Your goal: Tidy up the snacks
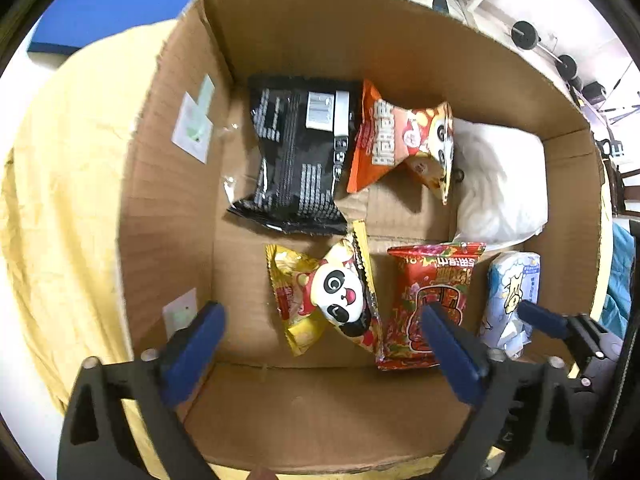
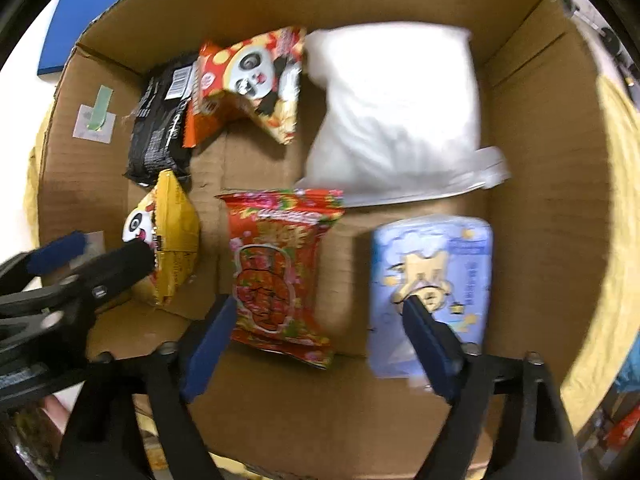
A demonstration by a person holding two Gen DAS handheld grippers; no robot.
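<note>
Several snack packs lie on the floor of an open cardboard box (image 1: 280,40) (image 2: 540,160). A black pack (image 1: 296,152) (image 2: 160,128) and an orange panda pack (image 1: 400,140) (image 2: 248,76) sit at the back, beside a white pack (image 1: 500,184) (image 2: 396,108). In front lie a yellow panda pack (image 1: 328,296) (image 2: 168,236), a red pack (image 1: 432,300) (image 2: 276,264) and a pale blue pack (image 1: 512,292) (image 2: 432,280). My left gripper (image 1: 320,316) hangs open over the box's near side. My right gripper (image 2: 316,312) is open too, above the red and blue packs, holding nothing.
The box stands on a yellow cloth (image 1: 68,184) (image 2: 612,208). A blue board (image 1: 116,4) (image 2: 92,8) lies beyond the box on the left. White labels (image 1: 192,128) are stuck on the left flap. Gym weights (image 1: 528,36) stand at the far right.
</note>
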